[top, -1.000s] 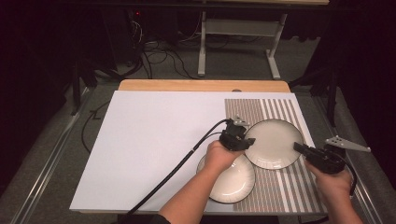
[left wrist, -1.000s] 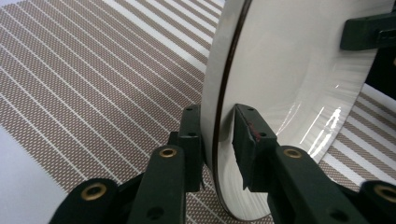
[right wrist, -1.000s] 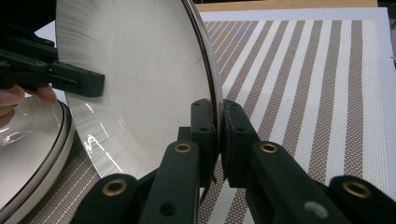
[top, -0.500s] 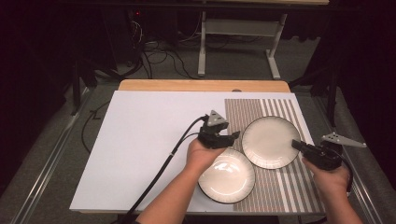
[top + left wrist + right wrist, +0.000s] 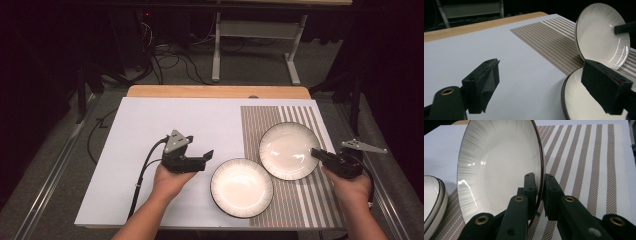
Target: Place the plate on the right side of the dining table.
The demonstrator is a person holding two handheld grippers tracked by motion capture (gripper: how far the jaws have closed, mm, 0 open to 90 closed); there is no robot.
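No brand, label or writing can be read on anything in front of you. Your right gripper [image 5: 539, 192] pinches the rim of the far plate [image 5: 289, 150], its two black jaws pressed on either side of the thin dark edge, and the plate looks tipped up off the mat, though the high view leaves the angle hard to judge. It is glossy white ceramic, round and shallow, with fine radial ribbing toward the rim and a dark line around it. The near plate [image 5: 242, 187] is of the same make and lies flat, half on the striped placemat [image 5: 300, 200] and half on the white board [image 5: 150, 130]; its far edge sits just under the held plate's lower rim. Your left gripper [image 5: 207, 156] hovers over the white board just left of the near plate, its jaws spread with nothing between them, having just been opening. The placemat is woven, in brown and pale stripes. The board is matte and smooth on a wooden table [image 5: 215, 91]; beyond it, a dim room with cables [image 5: 170, 55] on a grey floor.
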